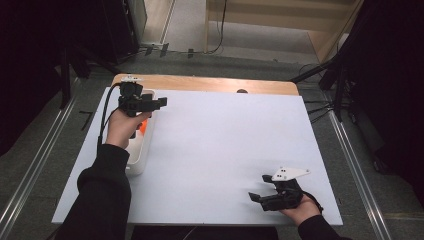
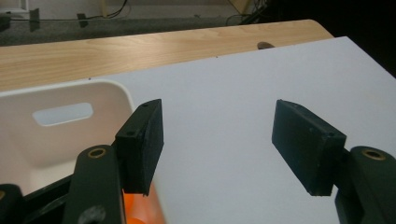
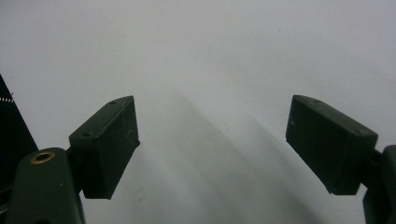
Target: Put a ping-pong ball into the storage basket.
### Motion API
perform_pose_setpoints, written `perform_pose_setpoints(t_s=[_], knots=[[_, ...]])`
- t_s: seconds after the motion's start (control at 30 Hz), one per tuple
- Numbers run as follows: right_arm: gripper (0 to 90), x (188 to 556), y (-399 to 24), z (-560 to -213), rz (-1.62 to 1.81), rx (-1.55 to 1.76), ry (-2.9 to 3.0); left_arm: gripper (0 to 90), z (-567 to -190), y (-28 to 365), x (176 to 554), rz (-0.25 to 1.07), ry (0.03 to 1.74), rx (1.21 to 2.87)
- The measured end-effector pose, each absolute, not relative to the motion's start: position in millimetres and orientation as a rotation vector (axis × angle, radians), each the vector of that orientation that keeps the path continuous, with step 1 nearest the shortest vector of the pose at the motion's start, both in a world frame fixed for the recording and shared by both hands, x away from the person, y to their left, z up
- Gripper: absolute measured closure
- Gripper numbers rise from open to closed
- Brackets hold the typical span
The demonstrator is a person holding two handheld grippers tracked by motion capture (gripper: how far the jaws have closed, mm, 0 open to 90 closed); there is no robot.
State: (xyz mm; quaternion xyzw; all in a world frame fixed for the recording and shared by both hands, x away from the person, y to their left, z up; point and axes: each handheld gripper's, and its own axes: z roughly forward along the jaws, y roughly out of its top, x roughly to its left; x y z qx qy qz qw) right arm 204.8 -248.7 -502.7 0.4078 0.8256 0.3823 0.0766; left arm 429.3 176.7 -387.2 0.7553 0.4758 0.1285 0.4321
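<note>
White bin holds something orange, perhaps, under left tongs.

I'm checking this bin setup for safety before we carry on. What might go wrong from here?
1. The left gripper hangs open, holding nothing, right over the rim of the white bin; lowered carelessly, a jaw may catch the rim and tip or shove the bin.
2. The bin sits at the left edge of the white board, so a shove might push it off.
3. The orange thing lies mostly hidden under the jaw, making a grab at it uncertain.
</note>
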Motion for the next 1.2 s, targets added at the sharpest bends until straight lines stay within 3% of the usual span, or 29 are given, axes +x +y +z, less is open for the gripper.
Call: perform_pose_setpoints(t_s=[0.83,1.2], knots=[[15.6,207,-247,-501,1.155,1.211,2.483,29.2,-377,158,400,0.146,1.052,1.935],[15.6,207,-247,-501,1.147,1.216,2.481,29.3,-381,155,383,0.141,0.999,1.970]])
